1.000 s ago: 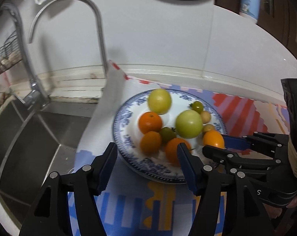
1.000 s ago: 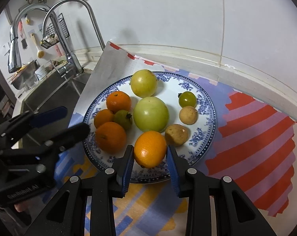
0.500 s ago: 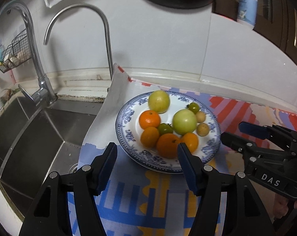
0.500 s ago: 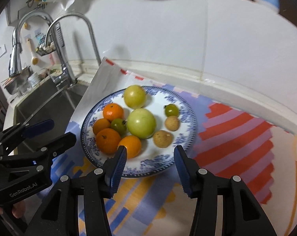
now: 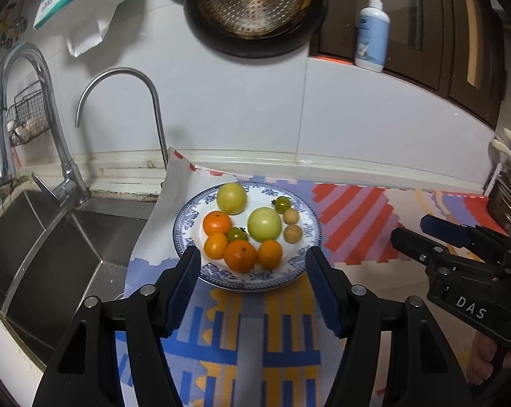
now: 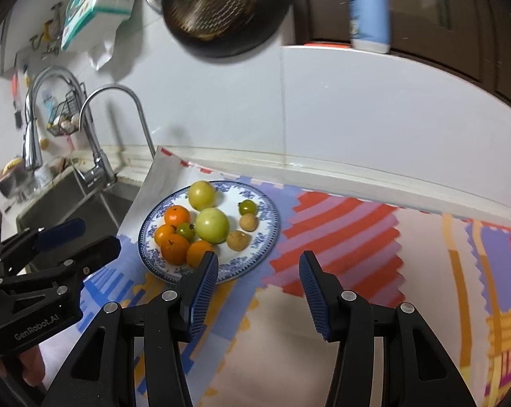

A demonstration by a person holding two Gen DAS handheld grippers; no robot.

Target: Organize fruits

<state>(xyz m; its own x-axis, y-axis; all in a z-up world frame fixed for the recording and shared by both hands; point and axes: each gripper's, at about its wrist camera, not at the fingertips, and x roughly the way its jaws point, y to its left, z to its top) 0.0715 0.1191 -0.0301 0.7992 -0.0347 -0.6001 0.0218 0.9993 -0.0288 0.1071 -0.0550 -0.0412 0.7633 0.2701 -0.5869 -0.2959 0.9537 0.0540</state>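
Note:
A blue-patterned plate (image 5: 184, 224) (image 6: 272, 210) on the colourful mat holds several oranges (image 5: 240, 256) (image 6: 175, 249), two large pale green tomatoes (image 5: 264, 224) (image 6: 212, 225), two small green ones (image 5: 237, 234) and two small brown fruits (image 5: 293, 233) (image 6: 237, 240). My left gripper (image 5: 252, 257) hangs above and short of the plate's near rim, its jaws opening with nothing between them. My right gripper (image 6: 259, 259) is open and empty, back from the plate's right front edge. Each gripper also shows in the other's view: the right gripper (image 5: 425, 234) and the left gripper (image 6: 82, 240).
A steel sink (image 5: 52, 237) with two curved faucets (image 5: 120, 71) lies left of the mat (image 5: 357, 220). A dark pan (image 5: 255, 10) hangs on the white wall above the plate. A lotion bottle (image 5: 372, 30) stands on a ledge at upper right.
The right gripper's jaws widened off the front orange, which now lies on the plate. Both grippers drew back and up from the plate. The left jaws stand a little wider.

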